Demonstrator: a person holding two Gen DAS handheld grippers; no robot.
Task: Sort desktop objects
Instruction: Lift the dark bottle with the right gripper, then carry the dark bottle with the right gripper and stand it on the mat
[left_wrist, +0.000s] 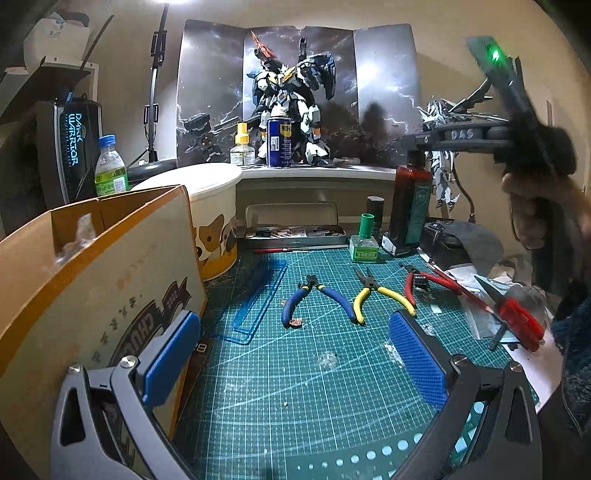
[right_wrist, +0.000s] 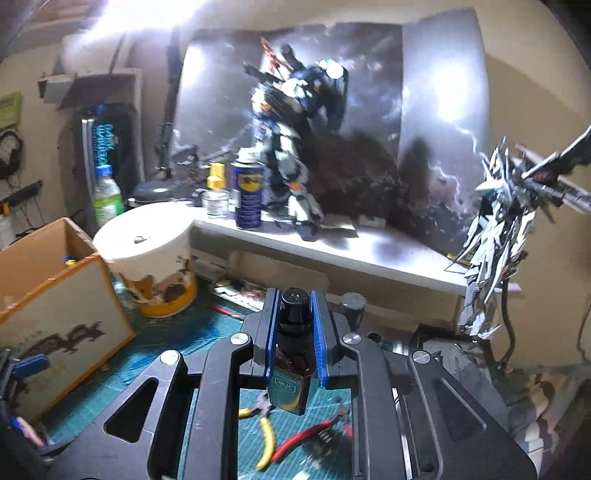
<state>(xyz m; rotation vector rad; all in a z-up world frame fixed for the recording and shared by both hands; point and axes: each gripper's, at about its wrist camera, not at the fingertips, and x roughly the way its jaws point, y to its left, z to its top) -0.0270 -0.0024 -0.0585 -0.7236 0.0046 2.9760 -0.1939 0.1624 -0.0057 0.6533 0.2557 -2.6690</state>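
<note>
1. A cardboard box (left_wrist: 103, 280) stands at the far left of the green cutting mat (left_wrist: 295, 354), just beside the left gripper (left_wrist: 295, 347), whose blue pads are spread wide with nothing between them.
2. Behind the box sits a white tub (left_wrist: 210, 206) printed with dogs, and behind that a green-labelled drink bottle (left_wrist: 110, 168).
3. On the mat ahead of the open left gripper lie a clear blue frame (left_wrist: 260, 299), blue-handled nippers (left_wrist: 317, 301), yellow-handled pliers (left_wrist: 380, 295) and red-handled cutters (left_wrist: 424, 280), all apart from its pads.
4. At the mat's back edge are a metal tin (left_wrist: 295, 230) with its lid up and a small green-capped glue bottle (left_wrist: 365, 240).
5. A shelf (left_wrist: 317, 172) behind carries a blue spray can (left_wrist: 279, 138) and a robot model (left_wrist: 291, 99) before a storm backdrop.
6. To the right, the right gripper (right_wrist: 293, 332) is closed on the neck of a dark amber bottle (right_wrist: 290, 373) with a black cap, held upright off the mat above the pliers and cutters.
7. A hand (left_wrist: 532, 206) grips that tool's handle; red scissors (left_wrist: 517, 317) lie below it on white paper.
8. A white winged model (right_wrist: 495, 236) stands at far right.
</note>
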